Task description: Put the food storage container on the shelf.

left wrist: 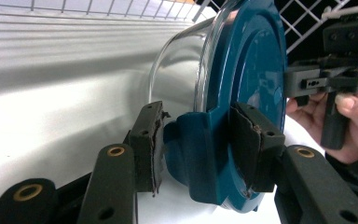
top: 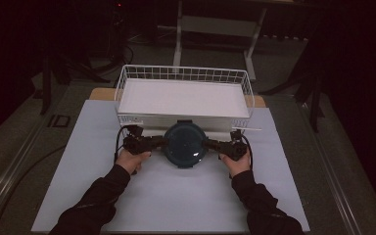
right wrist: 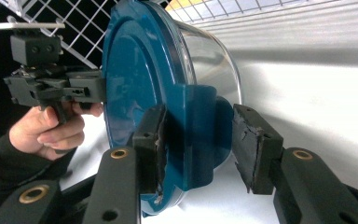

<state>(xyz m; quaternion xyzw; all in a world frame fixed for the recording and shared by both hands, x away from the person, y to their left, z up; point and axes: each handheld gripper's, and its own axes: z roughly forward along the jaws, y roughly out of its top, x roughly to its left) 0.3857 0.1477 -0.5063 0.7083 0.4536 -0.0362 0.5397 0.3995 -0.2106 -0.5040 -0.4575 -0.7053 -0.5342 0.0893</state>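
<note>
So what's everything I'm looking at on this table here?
Container: one, clear glass bowl with dark teal clip lid, mid-table, just in front of the basket.
Wire basket: one, white, far side of the table.
White mat: one, covering the tabletop.
Left hand-held gripper: one, black, jaws around the lid's left clip.
Right hand-held gripper: one, black, jaws around the lid's right clip.
Person's hands: two, dark sleeves, at the near edge.

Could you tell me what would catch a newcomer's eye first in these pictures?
First, the round glass container with a blue lid at the table's middle, gripped at opposite lid tabs by the left tongs and right tongs. Just behind it stands a white wire basket.
</note>
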